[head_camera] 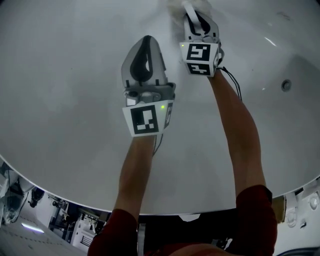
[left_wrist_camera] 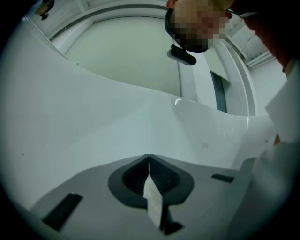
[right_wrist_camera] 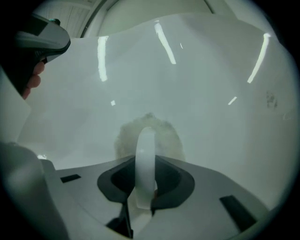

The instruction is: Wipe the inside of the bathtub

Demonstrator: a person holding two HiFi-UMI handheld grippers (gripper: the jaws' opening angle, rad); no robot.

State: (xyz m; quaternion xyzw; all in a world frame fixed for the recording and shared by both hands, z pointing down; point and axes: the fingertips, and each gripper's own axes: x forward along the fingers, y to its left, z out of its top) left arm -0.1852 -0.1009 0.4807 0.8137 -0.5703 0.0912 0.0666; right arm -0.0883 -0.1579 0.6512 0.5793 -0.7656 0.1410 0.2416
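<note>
While I leaned over the smooth white bathtub (head_camera: 75, 100), the head view showed both my tools low inside it. My left gripper (head_camera: 147, 40) hung near the middle, and my right gripper (head_camera: 192, 10) reached further up the wall. Only a blurred edge of the fluffy white wiping pad (head_camera: 172, 6) showed there, at the top of the frame.

The right gripper view made that plain. My right gripper (right_wrist_camera: 146, 161) had its jaws closed on a white loop band (right_wrist_camera: 146, 140) standing upright between them. The wiping pad (right_wrist_camera: 168, 136) lay just behind the band, against the tub wall (right_wrist_camera: 211, 93). My other tool (right_wrist_camera: 42, 35) showed at the upper left of that view.

In the left gripper view my left gripper (left_wrist_camera: 148, 158) had its jaws drawn together, tips touching. A thin white strip (left_wrist_camera: 153, 199) was pinched between their near ends. Beyond them ran the tub's curved side (left_wrist_camera: 70, 122), with my black head-mounted camera (left_wrist_camera: 183, 55) above.

A small round metal fitting (head_camera: 286, 85) sat in the tub wall, well to the right of my right forearm (head_camera: 245, 135). My two forearms and dark red sleeves (head_camera: 257, 210) covered part of the near rim. Grey equipment (head_camera: 65, 220) stood outside the tub at the lower left.

I counted two grippers, two marker cubes, one pad, one loop band, one strip and one fitting. Three long light streaks lay on the wall in the right gripper view.
</note>
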